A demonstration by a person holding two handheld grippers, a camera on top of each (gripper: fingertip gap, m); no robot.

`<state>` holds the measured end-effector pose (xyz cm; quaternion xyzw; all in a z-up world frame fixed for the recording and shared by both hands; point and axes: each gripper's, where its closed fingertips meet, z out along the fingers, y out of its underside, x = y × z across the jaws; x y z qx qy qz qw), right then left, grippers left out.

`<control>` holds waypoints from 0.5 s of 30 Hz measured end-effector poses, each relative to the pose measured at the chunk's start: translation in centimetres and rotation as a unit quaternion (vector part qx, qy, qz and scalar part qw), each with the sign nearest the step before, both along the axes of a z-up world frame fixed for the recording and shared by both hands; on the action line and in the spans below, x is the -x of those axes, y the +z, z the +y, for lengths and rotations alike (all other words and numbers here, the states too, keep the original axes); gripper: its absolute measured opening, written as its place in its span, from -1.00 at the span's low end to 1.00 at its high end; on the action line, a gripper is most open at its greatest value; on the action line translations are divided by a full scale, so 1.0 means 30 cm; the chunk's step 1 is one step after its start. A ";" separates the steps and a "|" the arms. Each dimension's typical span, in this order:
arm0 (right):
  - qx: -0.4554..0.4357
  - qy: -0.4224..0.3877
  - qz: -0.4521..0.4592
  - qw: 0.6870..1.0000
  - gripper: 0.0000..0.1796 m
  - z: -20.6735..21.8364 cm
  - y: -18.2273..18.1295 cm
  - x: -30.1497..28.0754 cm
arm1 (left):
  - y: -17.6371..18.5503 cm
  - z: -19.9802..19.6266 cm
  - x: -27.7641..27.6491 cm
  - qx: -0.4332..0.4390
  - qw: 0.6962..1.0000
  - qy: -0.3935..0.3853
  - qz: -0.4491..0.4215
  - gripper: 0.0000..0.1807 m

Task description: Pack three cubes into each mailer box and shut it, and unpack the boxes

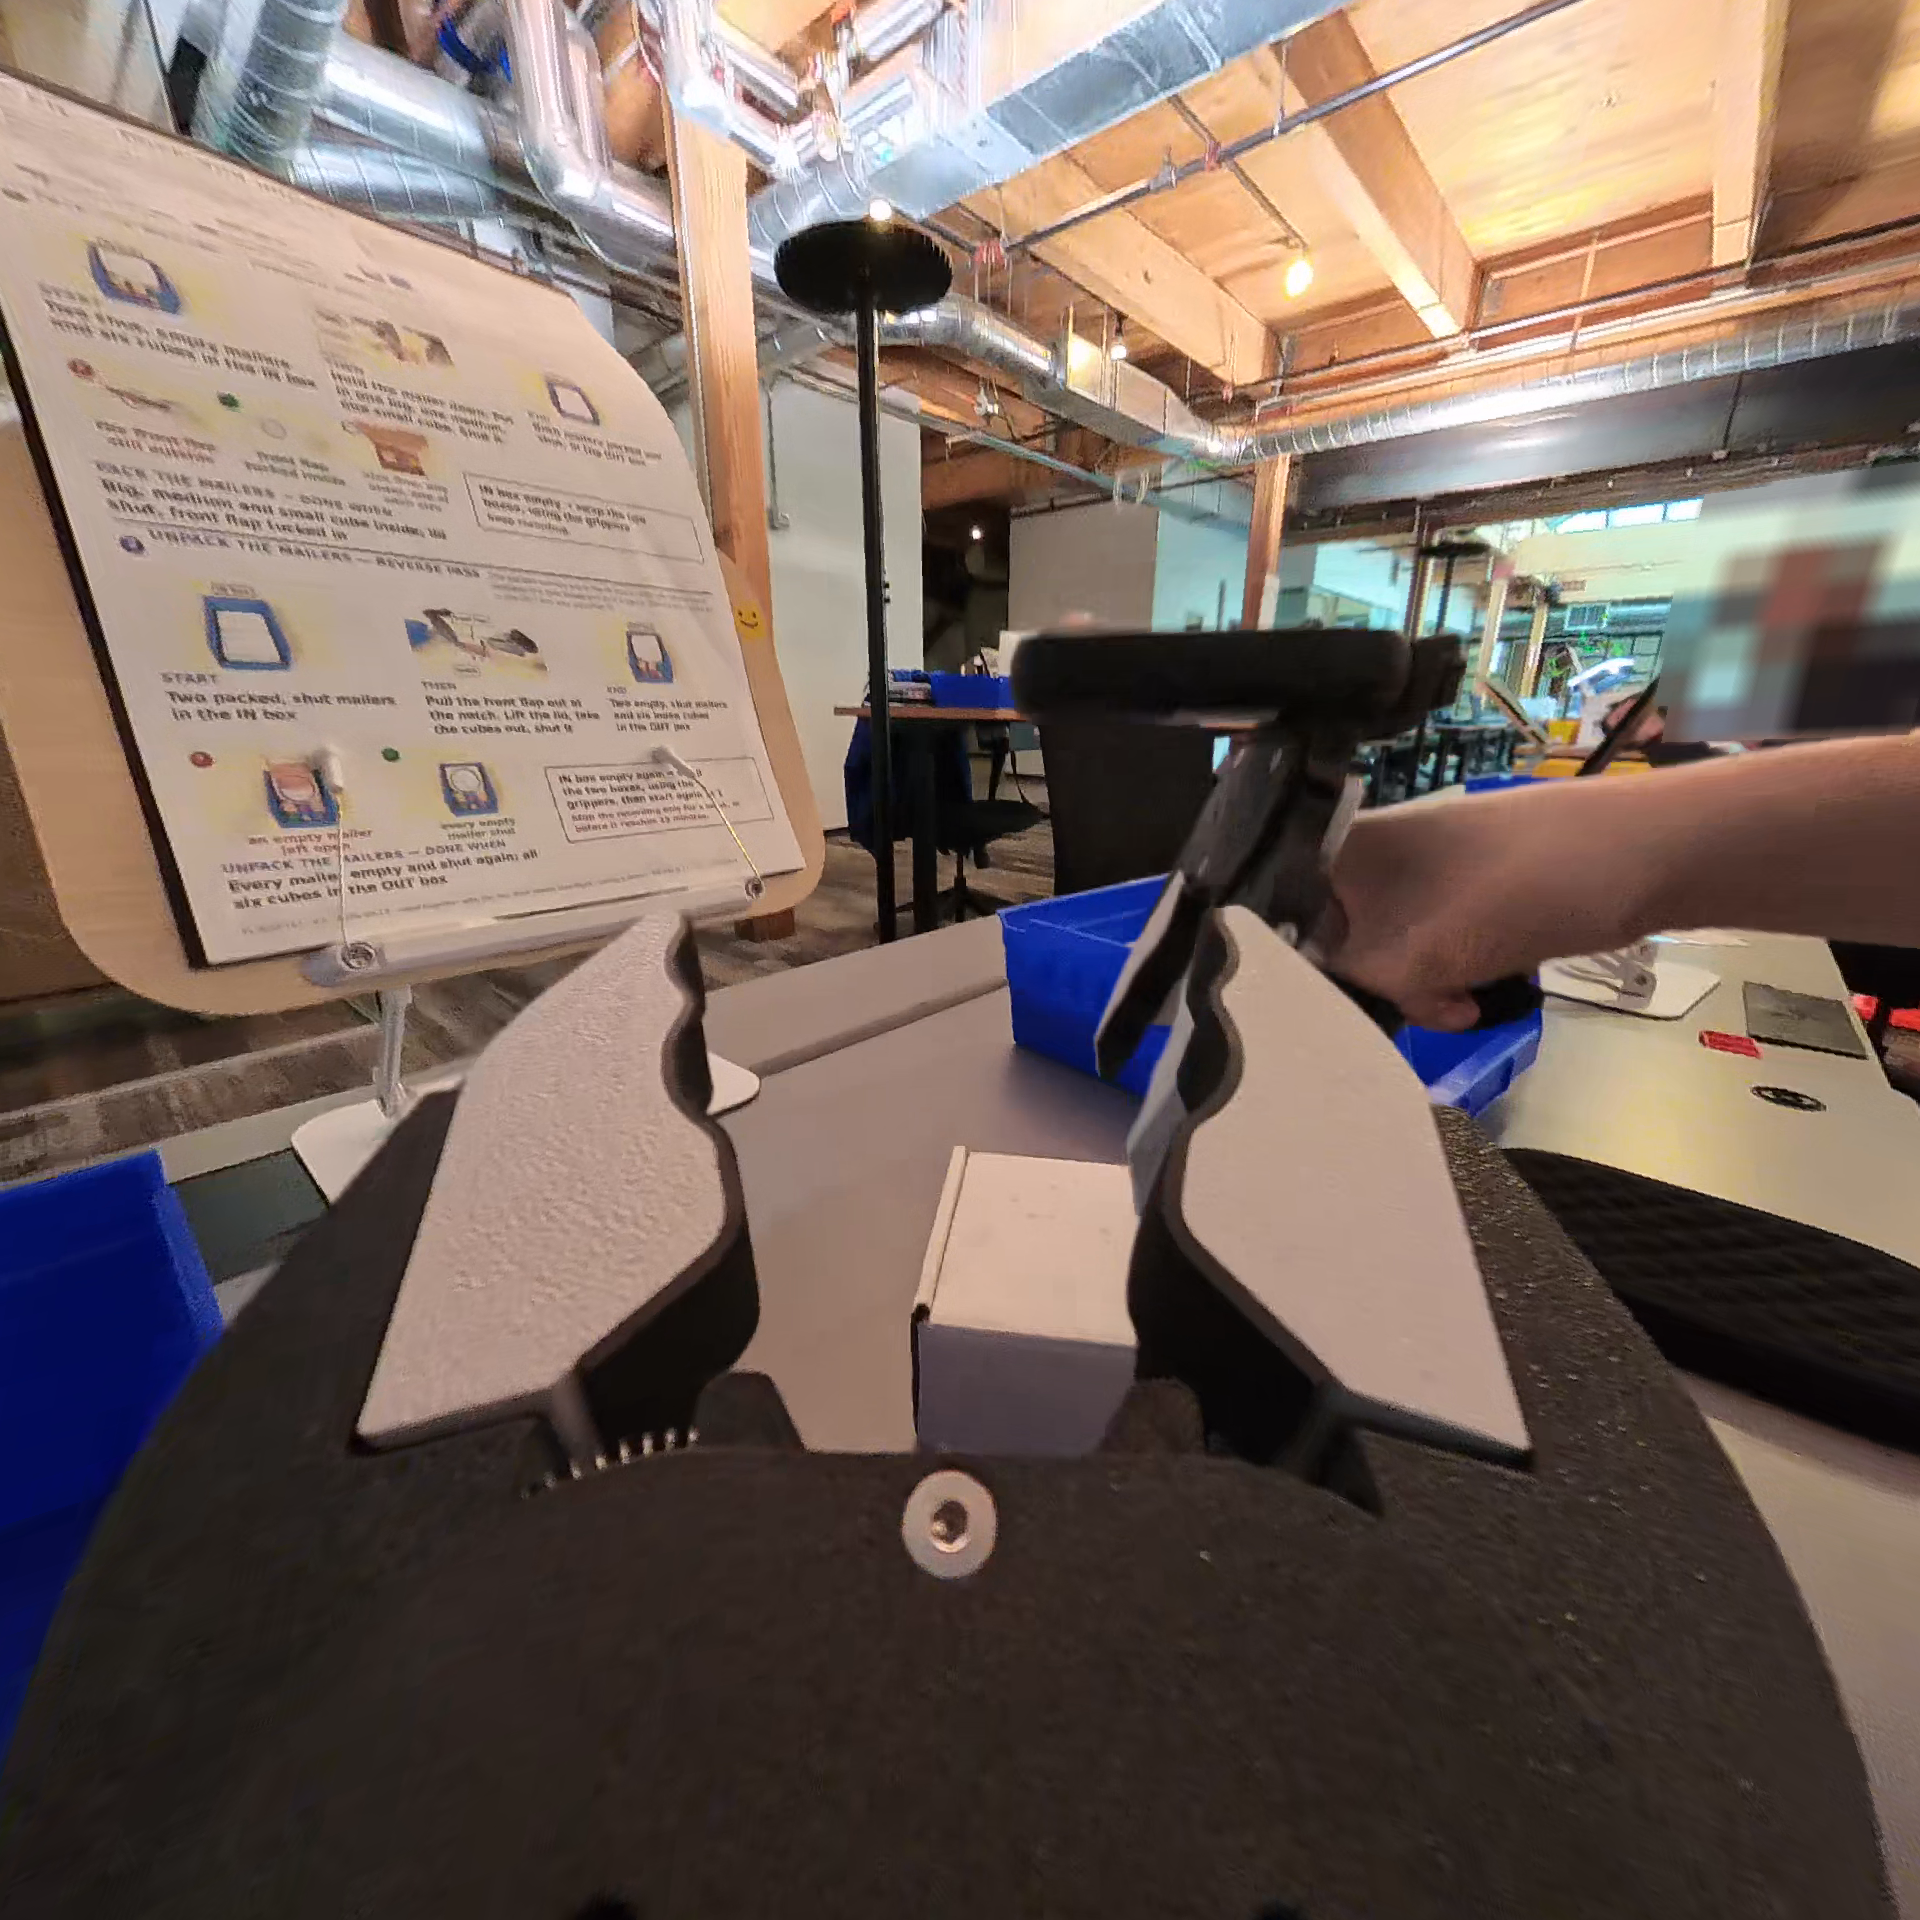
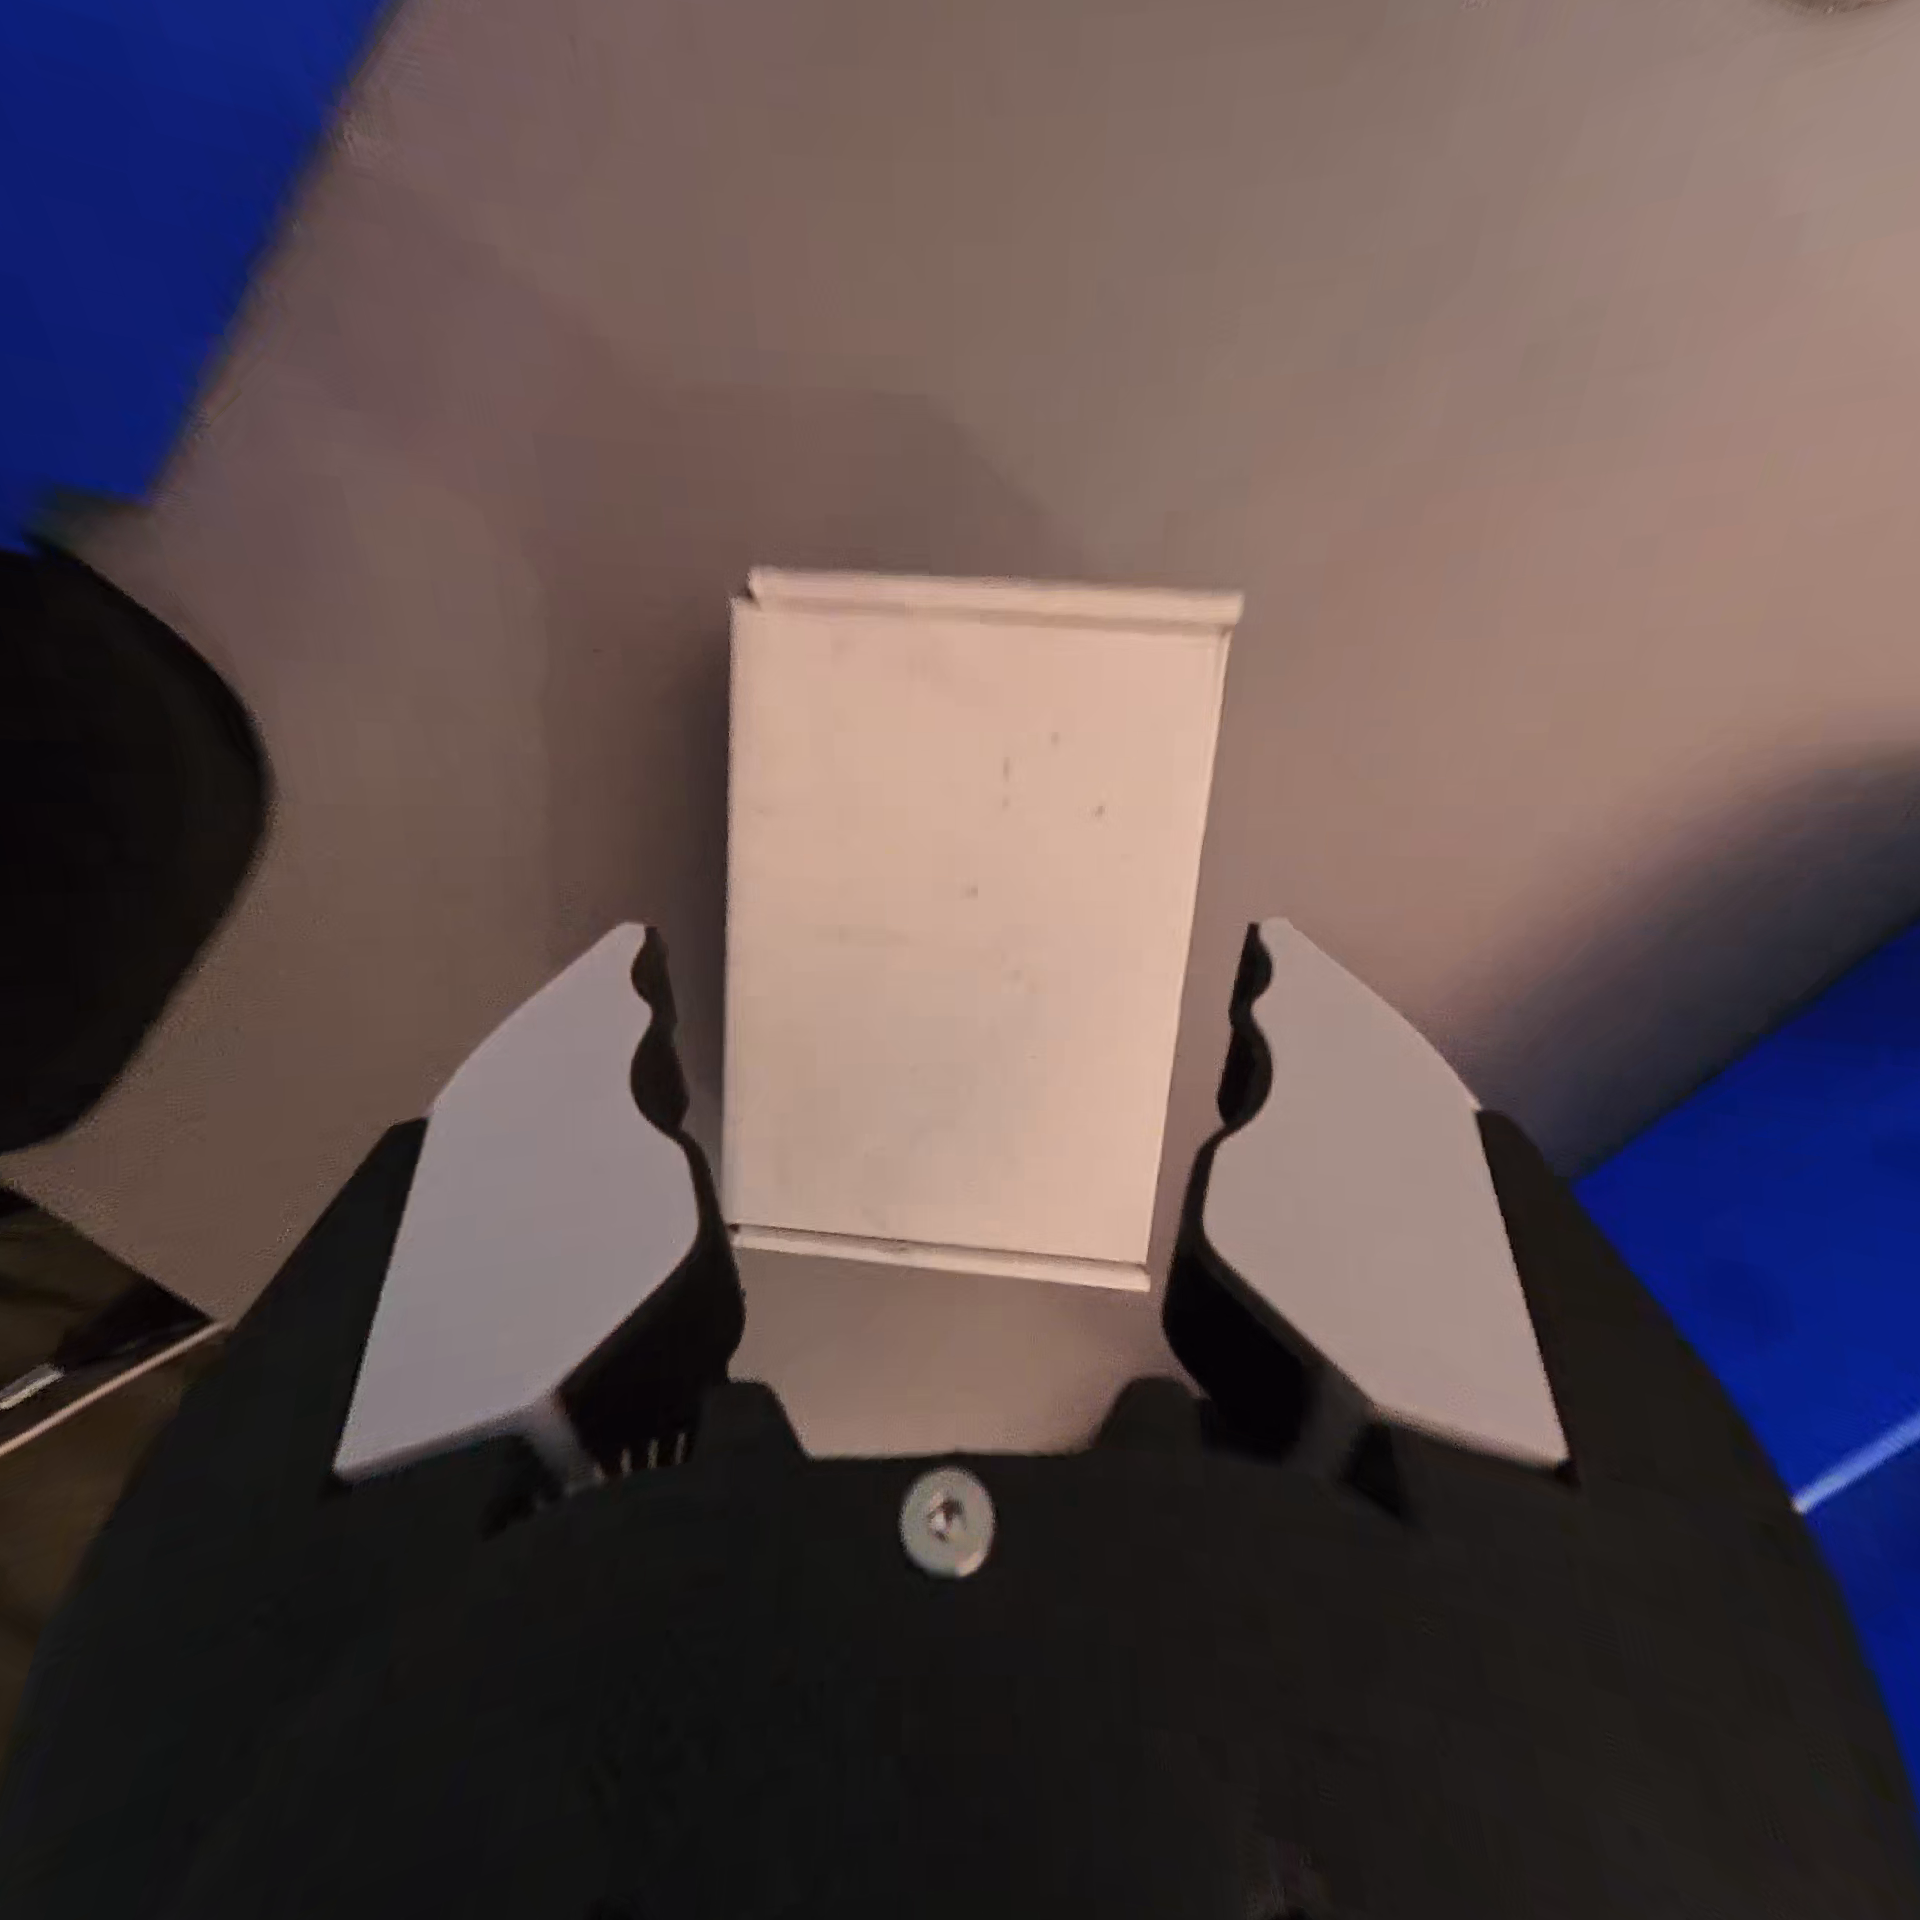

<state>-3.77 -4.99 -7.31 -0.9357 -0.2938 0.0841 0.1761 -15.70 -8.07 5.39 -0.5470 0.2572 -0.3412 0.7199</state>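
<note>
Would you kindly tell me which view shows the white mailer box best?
The right wrist view: the mailer box lies shut on the table, its whole top visible between open fingers. The left wrist view shows only one end of it, partly hidden by a finger.

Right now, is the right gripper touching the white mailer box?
Apart. The right wrist view shows grey table between each finger of the right gripper and the white mailer box.

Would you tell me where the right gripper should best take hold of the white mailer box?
Probably across its two long side walls, from above. The mailer box lies flat and shut on the grey table, lengthwise between the open right gripper, narrow enough to fit.
</note>
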 end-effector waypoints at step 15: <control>0.069 -0.017 -0.137 0.988 0.28 -0.021 -0.175 -0.008 | -0.076 0.015 -0.057 0.048 0.998 -0.030 0.036 0.00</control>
